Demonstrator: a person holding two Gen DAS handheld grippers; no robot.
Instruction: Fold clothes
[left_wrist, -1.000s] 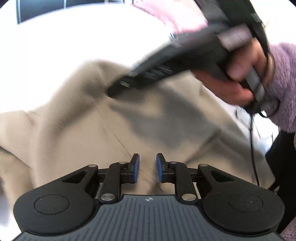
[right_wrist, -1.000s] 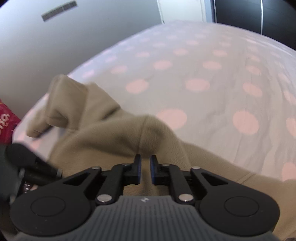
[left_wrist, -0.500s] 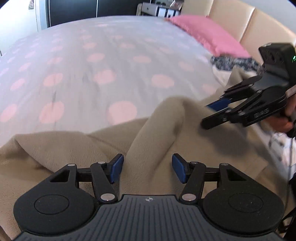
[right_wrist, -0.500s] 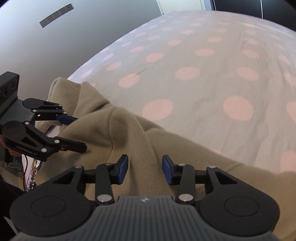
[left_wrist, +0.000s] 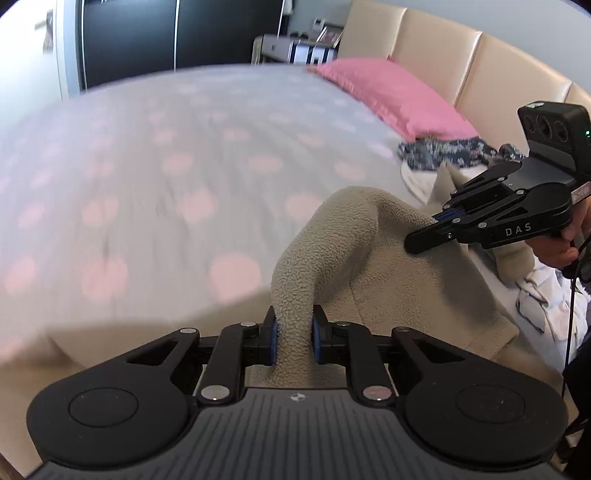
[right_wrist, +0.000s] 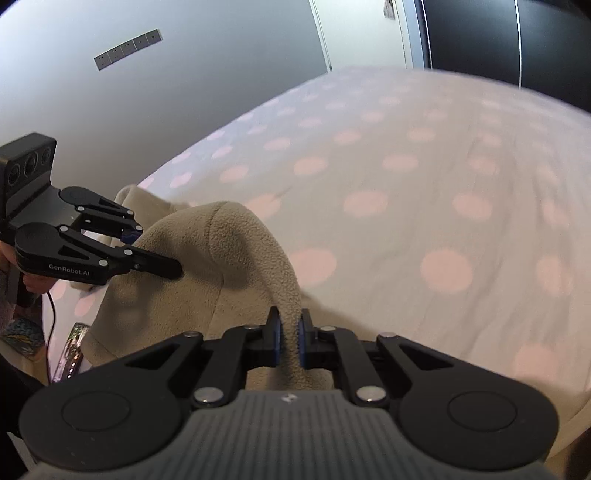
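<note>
the left claw (left_wrist: 293, 341) is closing, and its blue pads (left_wrist: 272, 341) already pinch a ridge of the beige fleece (left_wrist: 369, 273) that stands up between them. from this claw the fleece rises ahead in a hump, then drops away to the right, where the right claw (left_wrist: 428, 236) bites its far edge. a hand (left_wrist: 561, 247) grips that claw's handle at the right rim.

the right claw (right_wrist: 290, 341) is pressed together on another thin fold of the fleece (right_wrist: 229, 251), with cloth filling the narrow gap between its pads (right_wrist: 301, 341). ahead and to its left the fleece arches up and runs to the left claw (right_wrist: 155, 251), which clamps it there.

so the fleece hangs lifted between both claws, its lower part draped on the bed (left_wrist: 166, 192) just below them. the cover (right_wrist: 406, 206) is pale with pink dots and spreads ahead of both claws.

further off, right of the left claw, a dark patterned cloth (left_wrist: 443, 153) lies crumpled, a white cloth (left_wrist: 419, 181) just beside it, and a pink pillow (left_wrist: 391, 96) sits beyond, against the padded headboard (left_wrist: 461, 70).
</note>
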